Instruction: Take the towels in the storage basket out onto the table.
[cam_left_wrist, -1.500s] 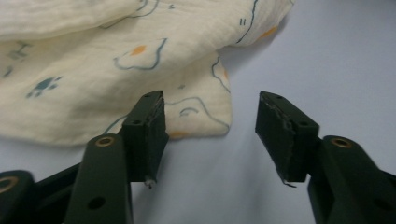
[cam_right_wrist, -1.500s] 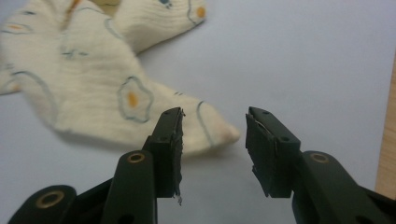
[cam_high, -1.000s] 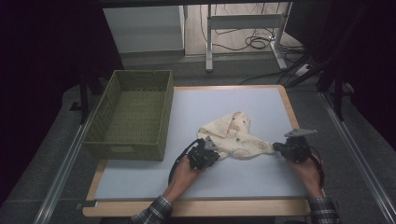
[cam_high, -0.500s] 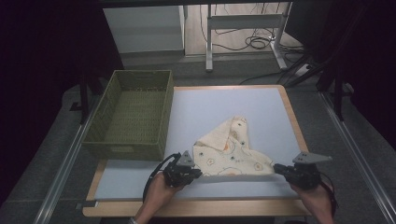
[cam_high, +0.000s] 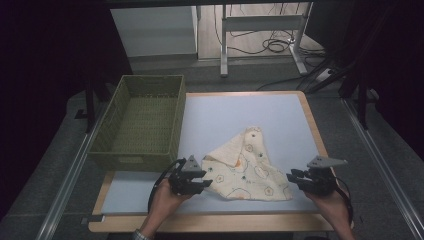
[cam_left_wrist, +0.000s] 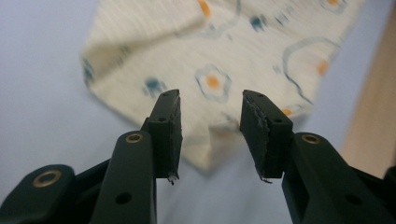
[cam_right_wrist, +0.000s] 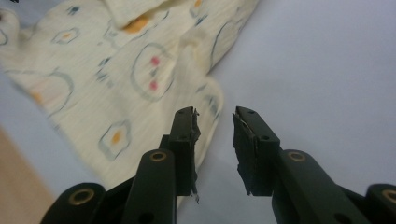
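Jaws of the left gripper (cam_left_wrist: 210, 133) standing apart, having just been opening, nothing pinched between them, the near left corner of the patterned cloth (cam_high: 247, 170) lying on the mat just beyond the pads. Jaws of the right gripper (cam_right_wrist: 215, 144) likewise parted and just been opening, bare mat in the gap, the cloth's near right corner just beside the left pad. Cloth itself flat on the pale blue table mat (cam_high: 240, 115), right of the green basket (cam_high: 142, 122) and close to the near wooden edge, one flap still folded over toward the far side. Left gripper (cam_high: 189, 178) touching or nearly touching the cloth's left corner in the high view; right gripper (cam_high: 310, 179) just off its right corner. Likely risks from here: the folded flap staying doubled if both corners are left as they are; a slack corner snagging on a torn pad edge during withdrawal and dragging the cloth askew; a regrasp catching only the top layer. Both hands low at the near edge, grippers held roughly level, each pointing inward at the cloth from its own side, forearms entering from below.
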